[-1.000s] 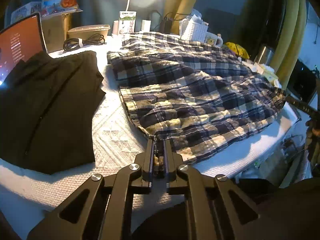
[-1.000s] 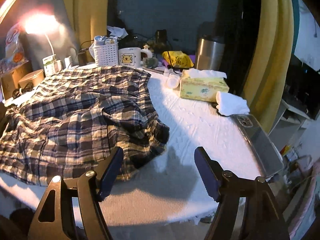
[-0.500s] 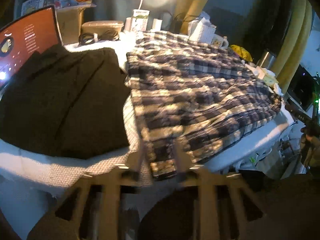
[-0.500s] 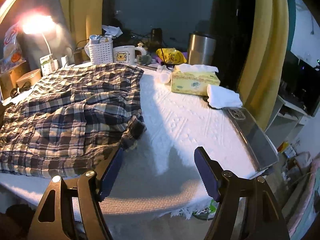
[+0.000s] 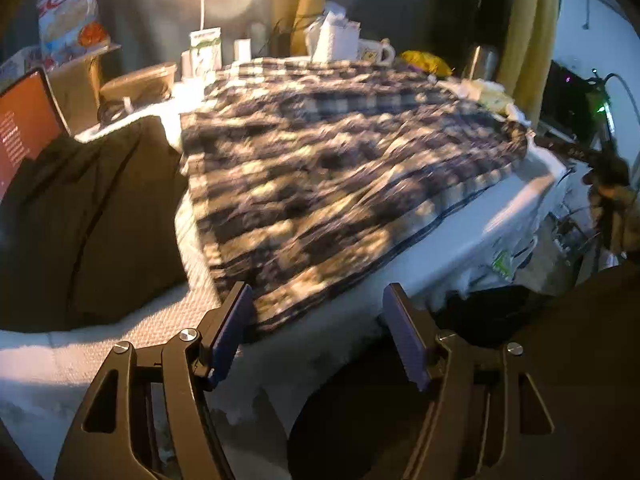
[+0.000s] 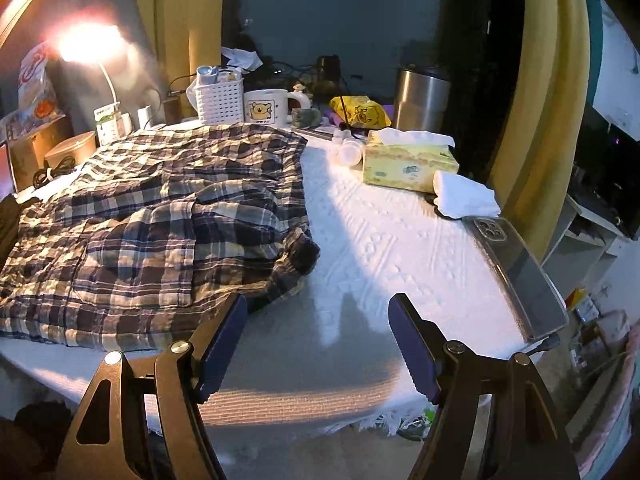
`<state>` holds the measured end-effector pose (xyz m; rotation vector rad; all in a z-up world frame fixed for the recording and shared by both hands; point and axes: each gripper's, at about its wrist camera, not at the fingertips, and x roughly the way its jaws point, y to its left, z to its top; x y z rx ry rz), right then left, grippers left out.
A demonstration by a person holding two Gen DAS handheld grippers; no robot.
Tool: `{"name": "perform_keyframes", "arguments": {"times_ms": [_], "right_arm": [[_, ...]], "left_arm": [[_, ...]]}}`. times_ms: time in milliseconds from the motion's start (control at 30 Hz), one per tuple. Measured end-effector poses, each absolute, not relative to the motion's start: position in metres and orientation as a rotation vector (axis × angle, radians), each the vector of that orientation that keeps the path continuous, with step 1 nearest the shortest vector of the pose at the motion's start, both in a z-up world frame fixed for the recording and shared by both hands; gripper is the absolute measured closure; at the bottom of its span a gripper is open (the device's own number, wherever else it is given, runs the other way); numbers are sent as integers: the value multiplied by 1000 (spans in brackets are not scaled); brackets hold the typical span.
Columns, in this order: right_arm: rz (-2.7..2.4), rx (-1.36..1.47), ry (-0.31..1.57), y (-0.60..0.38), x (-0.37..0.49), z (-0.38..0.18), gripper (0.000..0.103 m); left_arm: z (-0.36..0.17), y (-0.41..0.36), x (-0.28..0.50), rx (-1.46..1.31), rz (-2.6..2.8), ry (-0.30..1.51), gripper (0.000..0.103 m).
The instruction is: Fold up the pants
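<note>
The plaid pants (image 5: 340, 168) lie spread and folded over on the white tablecloth (image 5: 500, 216), blurred in the left wrist view. My left gripper (image 5: 318, 334) is at their near corner with its jaws opening; the corner of the cloth lies between the fingers, and the pads do not press it. In the right wrist view the same plaid pants (image 6: 160, 232) fill the left half, with a bunched end near the middle. My right gripper (image 6: 318, 346) stands open over bare tablecloth (image 6: 380, 240), its left finger beside the pants' near edge.
A black garment (image 5: 80, 220) lies left of the pants, next to a lit screen (image 5: 20, 128). At the back stand a lamp (image 6: 90, 46), white basket (image 6: 220, 100), bear mug (image 6: 266, 108), steel tumbler (image 6: 420, 98) and tissue box (image 6: 408, 160). A phone (image 6: 520, 272) rests at the right edge.
My left gripper let go of the pants' corner and its jaws spread wide; it shifted sideways along the table edge. The pants slid left and flatter in the right wrist view.
</note>
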<state>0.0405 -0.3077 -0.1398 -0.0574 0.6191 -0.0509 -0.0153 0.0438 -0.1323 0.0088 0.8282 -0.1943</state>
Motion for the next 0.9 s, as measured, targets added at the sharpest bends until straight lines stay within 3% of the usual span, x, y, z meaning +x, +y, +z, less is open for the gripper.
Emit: {"name": "perform_keyframes", "arguments": {"times_ms": [200, 367, 433, 500, 567, 900], "right_arm": [[-61, -67, 635, -309, 45, -146, 28], [-134, -98, 665, -319, 48, -159, 28], [-146, -109, 660, -322, 48, -161, 28], [-150, -137, 651, -322, 46, -161, 28], [-140, -180, 635, -319, 45, -162, 28], [-6, -405, 606, -289, 74, -165, 28]], "left_arm": [[-137, 42, -11, 117, -96, 805, 31], [-138, 39, -7, 137, -81, 772, 35], [-138, 37, -5, 122, -113, 763, 53], [-137, 33, -2, 112, -124, 761, 82], [-136, 28, 0, 129, -129, 757, 96], [-112, 47, -2, 31, -142, 730, 100]]}}
